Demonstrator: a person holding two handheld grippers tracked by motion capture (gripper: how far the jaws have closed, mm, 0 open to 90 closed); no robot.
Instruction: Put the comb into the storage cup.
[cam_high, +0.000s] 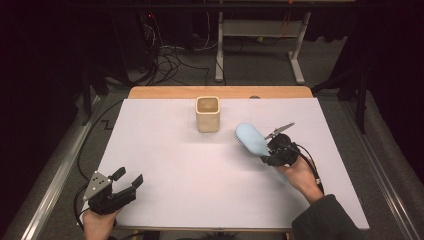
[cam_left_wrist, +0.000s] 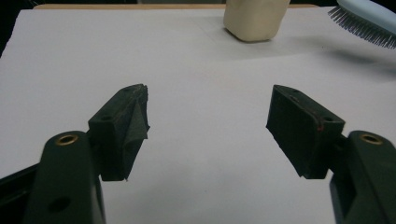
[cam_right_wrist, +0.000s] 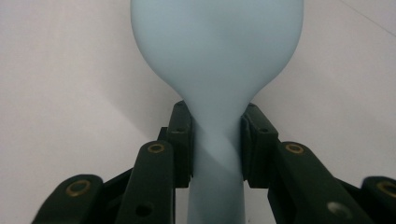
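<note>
A pale blue hairbrush (cam_high: 251, 139) hangs above the white table cover, right of centre, its head pointing up-left and its dark bristles facing down-left. My right gripper (cam_high: 274, 152) is shut on its handle; in the right gripper view both black pads clamp the blue handle (cam_right_wrist: 215, 154) just below the head. A beige square cup (cam_high: 207, 114) stands upright at the back centre, open side up. At the front left corner my left gripper (cam_high: 127, 179) rests open, with bare cover between its jaws (cam_left_wrist: 208, 128). The cup (cam_left_wrist: 254, 18) and the brush bristles (cam_left_wrist: 362, 28) lie far ahead of it.
The white cover (cam_high: 200, 170) spans the wooden table, whose bare edge (cam_high: 165, 92) shows at the back. Beyond the table are a dark floor with cables (cam_high: 170, 60) and a white metal frame (cam_high: 260, 35). A rail (cam_high: 55, 175) runs along the left side.
</note>
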